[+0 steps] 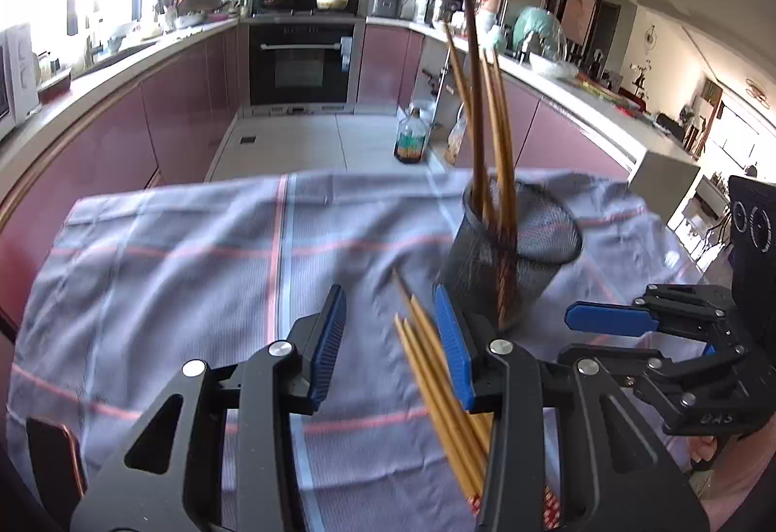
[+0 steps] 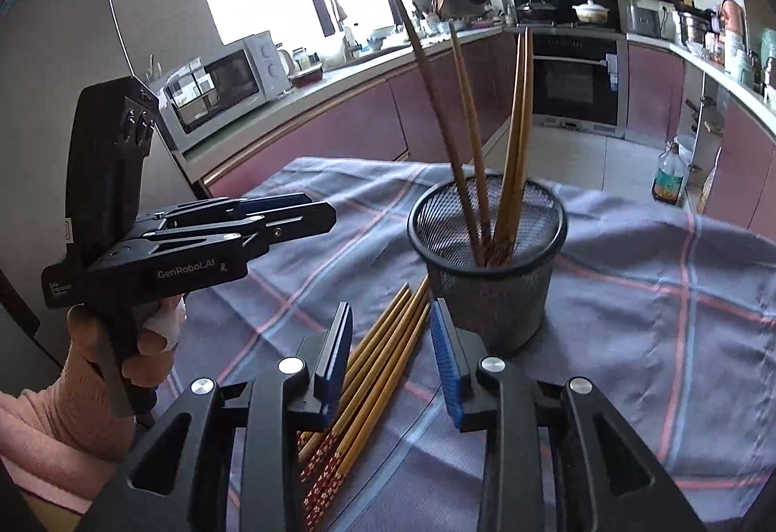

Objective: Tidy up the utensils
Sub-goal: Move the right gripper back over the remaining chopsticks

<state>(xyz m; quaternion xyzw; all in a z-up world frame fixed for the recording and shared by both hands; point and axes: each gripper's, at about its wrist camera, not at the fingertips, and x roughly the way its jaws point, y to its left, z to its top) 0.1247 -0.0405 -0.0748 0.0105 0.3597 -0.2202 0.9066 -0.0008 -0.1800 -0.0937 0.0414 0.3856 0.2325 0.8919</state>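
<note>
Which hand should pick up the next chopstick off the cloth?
Probably the right. The loose chopsticks lie between the right gripper's open jaws, beside the holder. The left gripper is open too, aimed slightly to their side.

The left wrist view looks forward and down along its own fingers from just above the near edge of the cloth-covered tabletop (image 1: 160, 250), facing the oven wall, with the mesh cup (image 1: 509, 260) close on its right. The right wrist view looks down from the same near edge, angled toward the window and microwave (image 2: 223, 86). Both share the cup, the loose chopsticks (image 2: 383, 352) beside it, and each other's gripper.
</note>
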